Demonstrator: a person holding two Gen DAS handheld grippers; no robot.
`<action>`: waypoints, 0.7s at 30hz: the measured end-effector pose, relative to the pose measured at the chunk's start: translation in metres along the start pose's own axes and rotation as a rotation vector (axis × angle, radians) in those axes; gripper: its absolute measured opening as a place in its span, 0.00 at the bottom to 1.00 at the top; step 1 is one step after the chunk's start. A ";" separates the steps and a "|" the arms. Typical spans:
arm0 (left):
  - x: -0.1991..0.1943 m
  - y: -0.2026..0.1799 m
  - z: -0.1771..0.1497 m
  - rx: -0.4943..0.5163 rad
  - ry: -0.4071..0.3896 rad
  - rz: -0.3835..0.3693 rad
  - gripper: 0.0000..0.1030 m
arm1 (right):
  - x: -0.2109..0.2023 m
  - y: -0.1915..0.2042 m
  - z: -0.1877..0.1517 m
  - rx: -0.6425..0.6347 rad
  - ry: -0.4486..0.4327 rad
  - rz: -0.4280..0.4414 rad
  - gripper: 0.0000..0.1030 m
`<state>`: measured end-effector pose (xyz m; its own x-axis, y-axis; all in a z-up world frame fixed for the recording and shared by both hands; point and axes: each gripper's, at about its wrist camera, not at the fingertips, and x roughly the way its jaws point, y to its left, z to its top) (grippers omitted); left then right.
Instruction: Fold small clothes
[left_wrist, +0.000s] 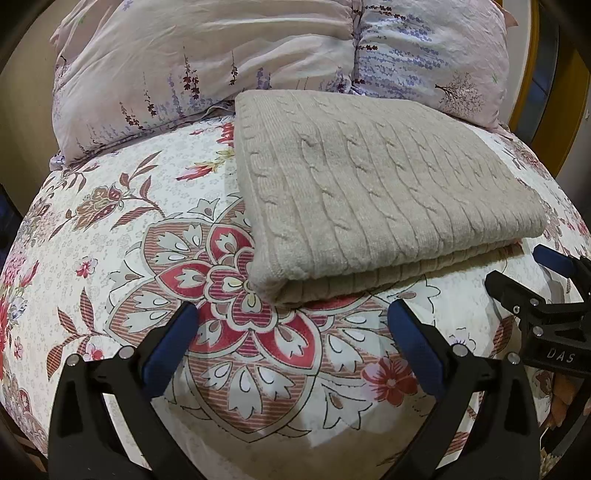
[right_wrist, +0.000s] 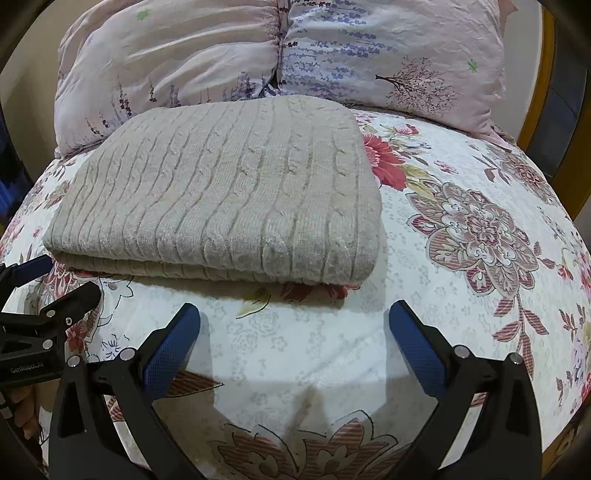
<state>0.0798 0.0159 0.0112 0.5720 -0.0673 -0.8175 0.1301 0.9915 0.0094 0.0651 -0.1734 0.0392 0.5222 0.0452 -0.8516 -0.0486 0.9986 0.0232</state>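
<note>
A beige cable-knit sweater (left_wrist: 373, 199) lies folded in a neat rectangle on the flowered bedspread (left_wrist: 110, 258); it also shows in the right wrist view (right_wrist: 221, 199). My left gripper (left_wrist: 293, 314) is open and empty, just in front of the sweater's near left corner. My right gripper (right_wrist: 295, 314) is open and empty, a little in front of the sweater's near right edge. Each gripper shows at the edge of the other's view: the right gripper in the left wrist view (left_wrist: 524, 273), the left gripper in the right wrist view (right_wrist: 61, 277).
Two pale lilac flowered pillows (left_wrist: 207, 70) (right_wrist: 388, 55) stand behind the sweater at the head of the bed. A yellow wooden frame (left_wrist: 532, 66) rises at the far right. Bare bedspread lies left of the sweater and right of it (right_wrist: 461, 229).
</note>
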 end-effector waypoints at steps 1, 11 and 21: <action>0.000 0.000 0.000 0.000 0.000 0.000 0.98 | 0.000 0.001 0.000 0.001 -0.001 -0.001 0.99; 0.000 0.000 0.000 0.001 0.000 -0.001 0.98 | 0.000 0.000 -0.001 0.000 -0.003 0.000 0.99; 0.001 0.000 0.000 0.001 -0.001 -0.001 0.98 | -0.001 0.000 -0.001 -0.001 -0.003 0.001 0.99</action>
<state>0.0801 0.0161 0.0107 0.5725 -0.0680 -0.8171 0.1311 0.9913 0.0093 0.0638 -0.1733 0.0391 0.5244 0.0458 -0.8502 -0.0493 0.9985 0.0234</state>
